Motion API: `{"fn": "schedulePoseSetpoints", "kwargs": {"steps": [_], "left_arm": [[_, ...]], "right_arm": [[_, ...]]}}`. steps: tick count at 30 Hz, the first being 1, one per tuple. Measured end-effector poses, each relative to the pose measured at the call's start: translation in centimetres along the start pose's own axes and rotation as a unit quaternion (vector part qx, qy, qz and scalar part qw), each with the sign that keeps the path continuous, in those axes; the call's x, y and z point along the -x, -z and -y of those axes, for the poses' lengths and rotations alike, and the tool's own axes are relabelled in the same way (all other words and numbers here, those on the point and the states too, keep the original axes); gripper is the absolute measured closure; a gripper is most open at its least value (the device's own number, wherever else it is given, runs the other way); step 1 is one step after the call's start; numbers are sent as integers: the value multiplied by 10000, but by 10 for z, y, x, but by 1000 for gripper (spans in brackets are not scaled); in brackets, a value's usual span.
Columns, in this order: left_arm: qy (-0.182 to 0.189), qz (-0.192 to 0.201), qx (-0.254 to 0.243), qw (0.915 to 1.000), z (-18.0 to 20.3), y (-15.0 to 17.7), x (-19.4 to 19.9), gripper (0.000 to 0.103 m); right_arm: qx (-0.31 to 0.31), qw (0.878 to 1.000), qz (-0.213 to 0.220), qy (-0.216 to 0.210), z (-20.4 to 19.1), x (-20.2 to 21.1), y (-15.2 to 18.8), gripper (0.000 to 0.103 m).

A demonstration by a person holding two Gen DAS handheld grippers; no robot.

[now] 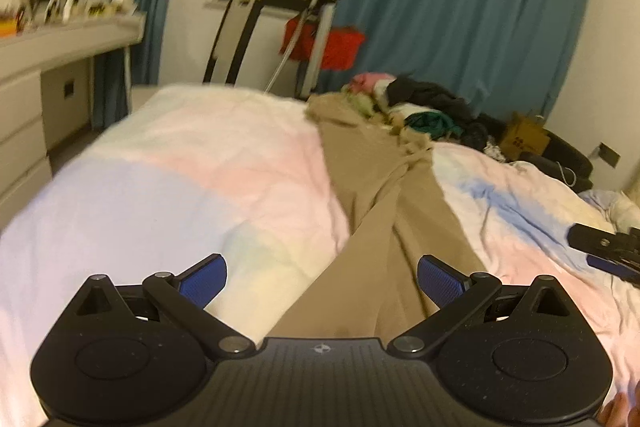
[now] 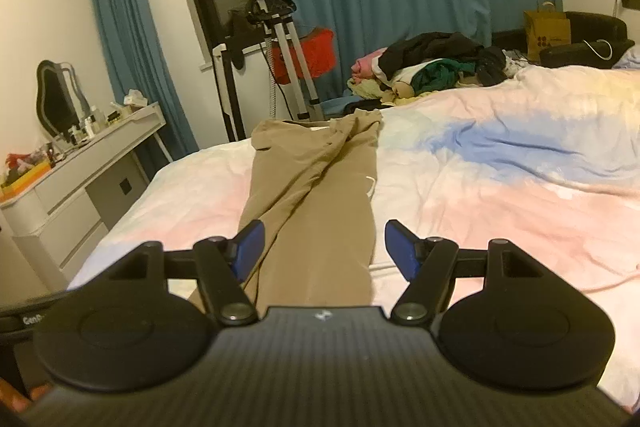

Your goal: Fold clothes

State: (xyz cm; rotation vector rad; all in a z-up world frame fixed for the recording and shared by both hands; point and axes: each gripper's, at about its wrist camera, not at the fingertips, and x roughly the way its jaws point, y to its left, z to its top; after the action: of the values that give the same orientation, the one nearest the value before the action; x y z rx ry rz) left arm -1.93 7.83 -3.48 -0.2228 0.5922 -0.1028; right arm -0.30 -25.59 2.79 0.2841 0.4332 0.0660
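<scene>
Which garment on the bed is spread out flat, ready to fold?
The tan trousers, stretched lengthwise in front of both open grippers; the other clothes sit heaped in a pile at the bed's far edge.

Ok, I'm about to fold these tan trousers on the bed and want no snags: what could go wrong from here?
The tan trousers lie with legs crossed and creased, so a fold now may lock in wrinkles. Both tongs, left and right, are open above the leg ends; closing low might also pinch the bedcover. Pulling the far end could drag in the clothes pile.
</scene>
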Motion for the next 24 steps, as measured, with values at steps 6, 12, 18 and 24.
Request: {"fn": "schedulePoseSetpoints", "kwargs": {"steps": [6,12,18,24], "left_arm": [[-168,-451,420,9980,-16,3,-13,1],[-187,-851,927,9919,-32,9,-25,2],[-124,-1112,1606,9806,-52,15,-32,5],[-123,-1272,1845,9745,-56,20,-39,15]], "right_arm": [[-68,9998,-150,-54,4,-5,3,35],[-208,9989,-349,-238,8,-10,3,14],[-395,9972,-583,-262,11,-16,6,15],[-741,9945,-717,-191,22,-19,8,15]]}}
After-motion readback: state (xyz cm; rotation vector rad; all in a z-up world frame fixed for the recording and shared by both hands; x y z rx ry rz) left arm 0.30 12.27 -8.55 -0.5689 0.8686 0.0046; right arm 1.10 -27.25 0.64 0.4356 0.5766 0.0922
